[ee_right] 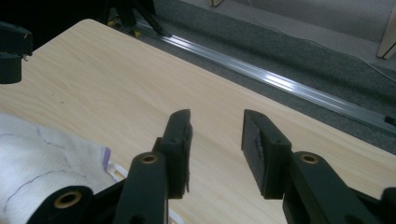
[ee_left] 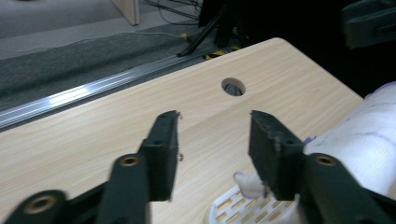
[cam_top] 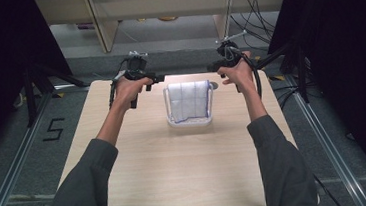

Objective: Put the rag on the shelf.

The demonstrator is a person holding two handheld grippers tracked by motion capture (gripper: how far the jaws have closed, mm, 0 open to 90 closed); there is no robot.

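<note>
Wooden bench (cam_top: 177, 174) sits mid-frame, and the white cloth (cam_top: 187, 100) is already draped over the little white rack (cam_top: 191, 123) at centre. Looks basically done to me. Left gripper (cam_top: 155, 78) and right gripper (cam_top: 213, 66) flank it at upper left and right, jaws spread, pinching nothing
</note>
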